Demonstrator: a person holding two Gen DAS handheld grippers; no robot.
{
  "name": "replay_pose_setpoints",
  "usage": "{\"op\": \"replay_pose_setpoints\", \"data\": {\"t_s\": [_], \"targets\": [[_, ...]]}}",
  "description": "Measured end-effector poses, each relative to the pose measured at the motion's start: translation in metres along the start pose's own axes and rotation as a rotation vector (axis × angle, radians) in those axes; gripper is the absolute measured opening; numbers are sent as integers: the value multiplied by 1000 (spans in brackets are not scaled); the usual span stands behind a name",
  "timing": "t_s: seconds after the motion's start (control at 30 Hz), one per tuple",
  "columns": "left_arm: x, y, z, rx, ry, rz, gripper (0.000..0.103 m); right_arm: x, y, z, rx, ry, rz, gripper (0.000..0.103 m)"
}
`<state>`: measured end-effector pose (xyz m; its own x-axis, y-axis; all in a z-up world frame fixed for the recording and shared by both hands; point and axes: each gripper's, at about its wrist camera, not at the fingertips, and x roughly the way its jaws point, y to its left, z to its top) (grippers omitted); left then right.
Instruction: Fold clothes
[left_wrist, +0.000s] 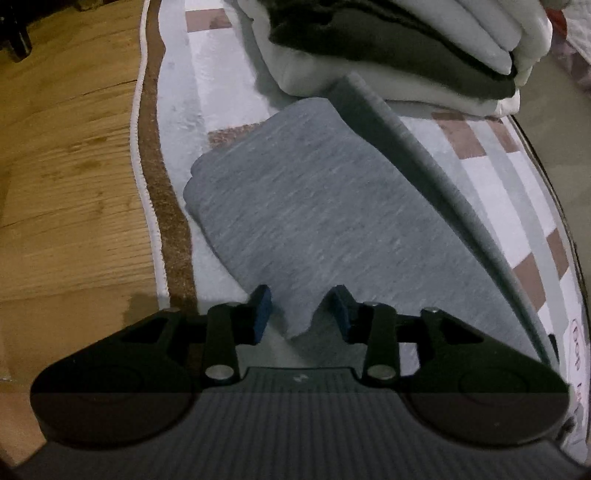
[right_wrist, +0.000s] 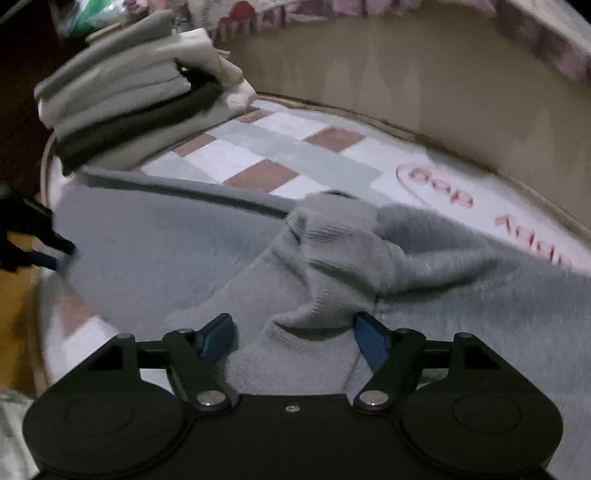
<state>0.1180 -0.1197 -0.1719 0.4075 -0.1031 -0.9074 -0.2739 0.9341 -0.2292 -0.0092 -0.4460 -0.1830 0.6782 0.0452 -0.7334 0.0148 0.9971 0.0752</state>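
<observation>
Both black two-finger grippers, left (left_wrist: 301, 314) and right (right_wrist: 293, 338), hung spread, tilted down over the heather-grey knit garment (left_wrist: 314, 221) on the checkered mat (left_wrist: 480, 177). Only the right view caught its bunched ribbed cuff (right_wrist: 325, 251).

checked rug (left_wrist: 221, 74) in white, grey-green and brown squares with pink lettering, spread on a wooden floor (left_wrist: 66, 166), folded grey garment (left_wrist: 314, 206) lying flat on the rug, stack of folded white and dark clothes (left_wrist: 406, 48) at its far end, just beside the garment

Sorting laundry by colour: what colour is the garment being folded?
Heather grey garment, clearest in the left wrist view.
</observation>
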Motion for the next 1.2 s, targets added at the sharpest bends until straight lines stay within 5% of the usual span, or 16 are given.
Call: {"op": "replay_pose_setpoints", "data": {"t_s": [0.1, 0.2, 0.23, 0.7, 0.73, 0.8, 0.87, 1.07, 1.2], "targets": [[-6, 12, -7, -73, 6, 19, 47, 0, -3, 3, 39, -6, 1, 78], [-7, 23, -14, -170, -56, -95, 48, -3, -9, 4, 48, -8, 34, 78], [-3, 21, -15, -146, -72, -158, 56, -3, -9, 5, 49, -4, 38, 78], [15, 0, -20, 8, -359, -77, 59, 1, -10, 8, 33, 19, 64, 81], [17, -4, -19, 26, -368, -60, 57, 1, -13, 10, 46, 22, 73, 81], [18, -11, -18, 70, -383, -36, 31, 0, -20, 14, 88, 43, 106, 81], [17, -16, -17, 116, -394, -18, 15, -1, -33, 23, 153, 123, 166, 81], [-41, -69, -53, 393, -629, 89, 14, -30, -117, 23, 534, 242, 326, 78], [-102, -113, -87, 546, -713, -58, 14, -66, -187, 5, 800, 127, 364, 79]]}}
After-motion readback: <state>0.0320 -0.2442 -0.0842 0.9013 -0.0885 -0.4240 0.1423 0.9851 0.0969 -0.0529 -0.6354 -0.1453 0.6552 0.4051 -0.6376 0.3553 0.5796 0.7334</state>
